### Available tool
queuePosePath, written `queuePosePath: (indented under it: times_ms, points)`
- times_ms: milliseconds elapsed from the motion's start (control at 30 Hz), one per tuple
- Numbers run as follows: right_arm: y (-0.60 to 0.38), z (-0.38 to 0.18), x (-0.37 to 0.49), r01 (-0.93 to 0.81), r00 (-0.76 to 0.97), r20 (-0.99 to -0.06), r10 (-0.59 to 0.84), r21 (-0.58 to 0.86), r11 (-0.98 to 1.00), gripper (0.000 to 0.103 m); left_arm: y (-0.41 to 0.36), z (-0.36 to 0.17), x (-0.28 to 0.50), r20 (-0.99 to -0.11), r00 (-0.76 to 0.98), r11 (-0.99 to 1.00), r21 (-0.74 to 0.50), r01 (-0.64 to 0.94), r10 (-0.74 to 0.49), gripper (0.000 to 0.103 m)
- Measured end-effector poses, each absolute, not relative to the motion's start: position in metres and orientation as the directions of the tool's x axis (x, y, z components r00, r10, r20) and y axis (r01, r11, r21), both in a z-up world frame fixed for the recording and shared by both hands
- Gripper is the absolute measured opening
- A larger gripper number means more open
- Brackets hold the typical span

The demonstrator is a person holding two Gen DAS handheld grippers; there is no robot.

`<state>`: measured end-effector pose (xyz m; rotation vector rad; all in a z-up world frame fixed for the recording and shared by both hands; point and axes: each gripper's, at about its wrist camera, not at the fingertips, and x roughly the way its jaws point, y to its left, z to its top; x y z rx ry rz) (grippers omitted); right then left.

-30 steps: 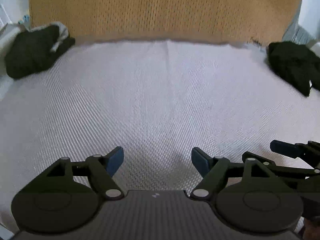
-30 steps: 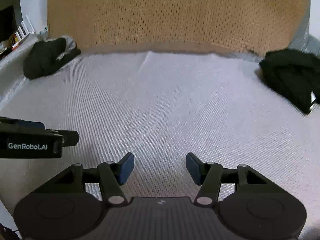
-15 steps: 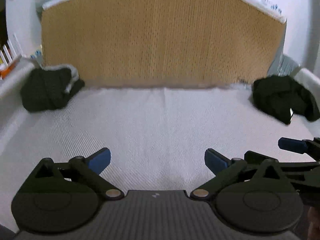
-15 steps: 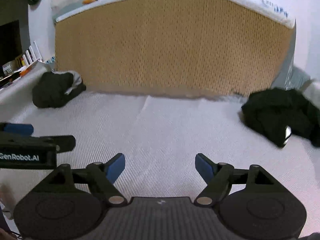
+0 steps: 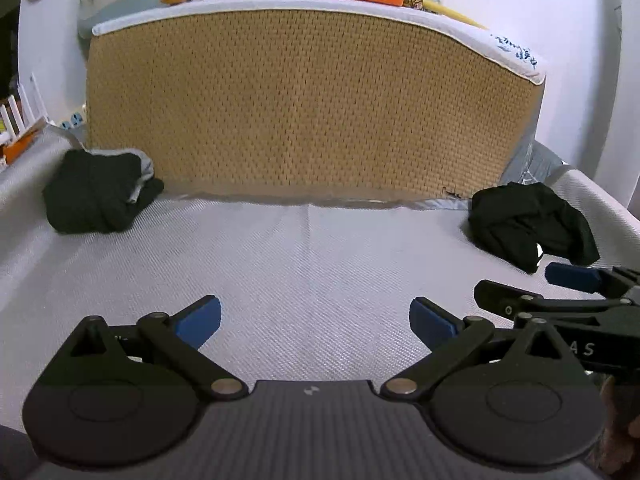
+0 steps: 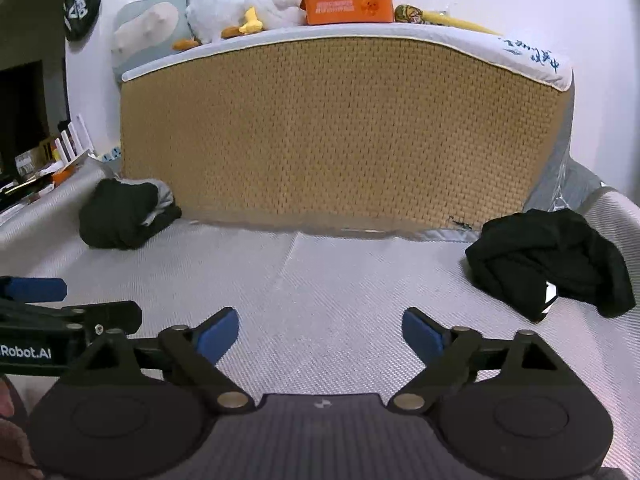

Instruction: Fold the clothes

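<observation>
Clothes: two dark heaps lay on the white bed; none was in my grasp.
Right heap (image 6: pixel 552 260): crumpled and black against the bed's right side, near the mesh board (image 6: pixel 340 132); a pale tag showed at its near edge.
Left heap (image 6: pixel 128 216): black with grey cloth tucked in, at the far left corner by the board. It looked more compact, perhaps folded already, but I could not tell from that far off.
Bed (image 5: pixel 312 264): bare between the heaps, with one faint crease down the middle.
Left gripper (image 5: pixel 316 320): spread wide over the near part of the bed, nothing between its pads, touching nothing.
Right gripper (image 6: pixel 320 332): its jaws had just been opening and stood wide, with only bare bed between them.
Pair: side by side, both pointed toward the board; each showed at the edge of the other's view.
Step, as I judged it: going for the next garment, most likely the right heap.
How to do it well: I meant to bring both grippers to the right heap, take it by two separate edges, not the bunched middle, lift until it hung free, then spread it flat on the bare middle before any fold.
Risk: pinching several layers together would have kept it balled up.
</observation>
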<state>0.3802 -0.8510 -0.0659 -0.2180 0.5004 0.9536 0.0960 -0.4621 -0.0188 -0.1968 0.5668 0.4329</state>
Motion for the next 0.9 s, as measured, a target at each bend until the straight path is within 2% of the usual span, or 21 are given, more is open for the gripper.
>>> queuePosePath:
  times_ms: [467,900]
  points:
    - [-0.876,-0.05,0.353,-0.818,0.52,-0.446,0.728,-0.016,0.575,0.096,-0.473,0.002,0.075,-0.521,0.768,0.888,-0.039,-0.458,0.373,0.103]
    - [-0.901,-0.059,0.344,-0.816,0.503,-0.484,0.715,0.007,0.578,0.096,-0.488,0.003,0.061,-0.52,0.76,0.89,0.001,-0.457,0.39,0.103]
